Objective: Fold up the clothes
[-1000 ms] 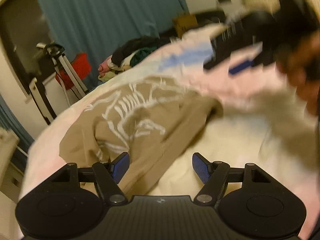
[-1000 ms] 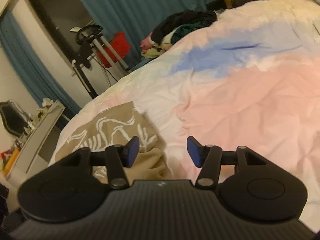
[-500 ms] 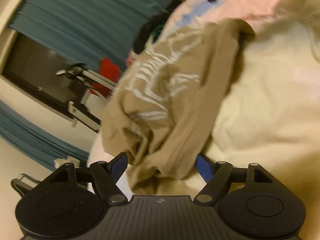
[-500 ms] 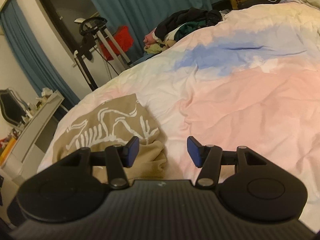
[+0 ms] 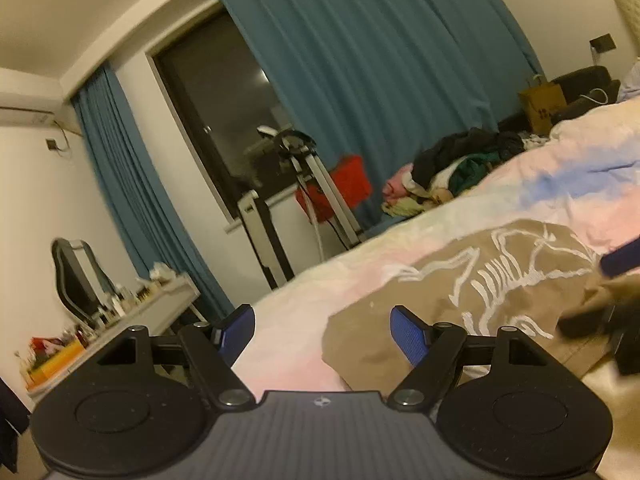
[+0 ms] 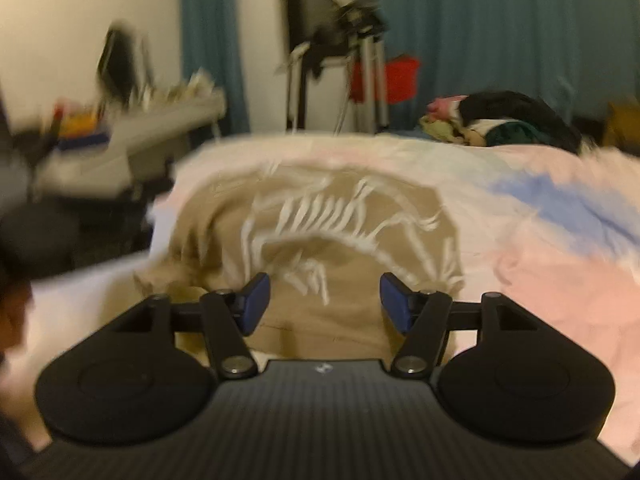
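While your left gripper (image 5: 322, 330) hangs with its blue pads spread wide and nothing between them, the tan T-shirt (image 5: 472, 304) with the white skeleton print lies crumpled on the bed (image 5: 560, 168), near its edge and just to the right of that gripper. You have the left one over the pastel duvet at the bed's edge, its right pad close to the shirt's hem; whether it touches the cloth cannot be told. Your right gripper (image 6: 324, 302) is also spread wide and holds nothing, with the tan T-shirt (image 6: 328, 224) directly ahead of it and showing between the fingers. That view is blurred, so contact there cannot be judged either. At the right edge of the left view a blue pad and dark body of your other gripper sit over the shirt. A heap of clothes (image 5: 460, 168) lies at the bed's far side, in front of the teal curtains (image 5: 380, 60)
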Demonstrator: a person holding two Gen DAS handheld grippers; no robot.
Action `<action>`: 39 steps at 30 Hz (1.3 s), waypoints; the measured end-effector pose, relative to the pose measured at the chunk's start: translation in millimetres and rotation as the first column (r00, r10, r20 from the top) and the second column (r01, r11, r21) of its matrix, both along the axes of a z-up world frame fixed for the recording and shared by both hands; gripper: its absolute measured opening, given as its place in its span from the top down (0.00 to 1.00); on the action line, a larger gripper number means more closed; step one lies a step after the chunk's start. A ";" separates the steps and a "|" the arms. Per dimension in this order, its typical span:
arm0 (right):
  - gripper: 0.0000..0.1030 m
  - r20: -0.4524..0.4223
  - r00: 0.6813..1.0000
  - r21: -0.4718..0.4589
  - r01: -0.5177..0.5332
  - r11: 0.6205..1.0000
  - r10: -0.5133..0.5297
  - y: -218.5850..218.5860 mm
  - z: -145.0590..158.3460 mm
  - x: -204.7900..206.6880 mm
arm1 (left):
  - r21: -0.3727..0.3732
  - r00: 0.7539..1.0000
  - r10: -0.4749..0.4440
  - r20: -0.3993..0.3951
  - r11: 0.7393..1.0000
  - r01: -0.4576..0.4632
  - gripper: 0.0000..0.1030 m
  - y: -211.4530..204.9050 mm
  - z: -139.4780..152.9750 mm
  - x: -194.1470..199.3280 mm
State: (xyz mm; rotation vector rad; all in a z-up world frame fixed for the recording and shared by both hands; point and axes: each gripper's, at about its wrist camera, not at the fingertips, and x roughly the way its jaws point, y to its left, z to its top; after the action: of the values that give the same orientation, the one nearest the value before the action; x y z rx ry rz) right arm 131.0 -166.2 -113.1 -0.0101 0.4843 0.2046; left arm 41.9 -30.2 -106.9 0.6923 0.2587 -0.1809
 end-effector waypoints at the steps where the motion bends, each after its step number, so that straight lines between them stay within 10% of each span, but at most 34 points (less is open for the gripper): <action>1: 0.39 -0.017 1.000 -0.051 -0.014 0.999 0.013 6.5 -4.6 2.1 | -0.016 1.000 -0.002 -0.005 1.000 0.001 0.25 2.2 3.6 -1.0; 5: 0.39 -0.058 0.998 -0.114 0.008 0.993 -0.015 7.9 -13.2 4.1 | -0.079 1.000 -0.009 -0.025 0.997 0.007 0.25 10.9 18.2 -5.0; 18: 0.39 -0.091 0.965 0.124 0.256 0.959 -0.246 -49.6 -1.1 -2.7 | 0.267 0.991 -0.101 -0.084 0.956 0.120 0.30 -15.5 -63.6 -12.3; 22: 0.39 -0.104 0.953 0.170 0.298 0.939 -0.284 -60.0 0.5 -6.2 | 0.367 0.986 -0.124 -0.108 0.917 0.156 0.59 -23.7 -88.8 -14.6; 25: 0.39 -0.110 0.956 0.177 0.289 0.941 -0.273 -58.7 -0.2 -6.0 | 0.295 0.985 -0.099 -0.140 0.946 0.136 0.82 -19.3 -81.1 -8.1; 28: 0.39 -0.114 0.960 0.178 0.274 0.945 -0.256 -56.7 -1.6 -4.2 | 0.240 0.990 -0.096 -0.106 0.963 0.119 0.85 -14.6 -68.9 -10.7; 32: 0.39 -0.104 0.966 0.174 0.253 0.952 -0.237 -54.3 -2.1 -4.7 | -0.040 0.984 -0.058 -0.169 0.998 0.052 0.86 1.2 -34.3 0.9; 39: 0.39 -0.079 0.984 0.102 0.167 0.981 -0.159 -36.4 -6.9 -3.2 | -0.322 0.974 -0.004 -0.228 0.944 -0.072 0.87 40.5 -1.1 17.3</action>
State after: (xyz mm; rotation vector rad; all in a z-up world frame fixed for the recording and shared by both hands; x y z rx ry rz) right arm 127.8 -202.6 -120.0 0.1429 0.5409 0.0699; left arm 59.2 10.3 -108.0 0.3337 0.4475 -0.2633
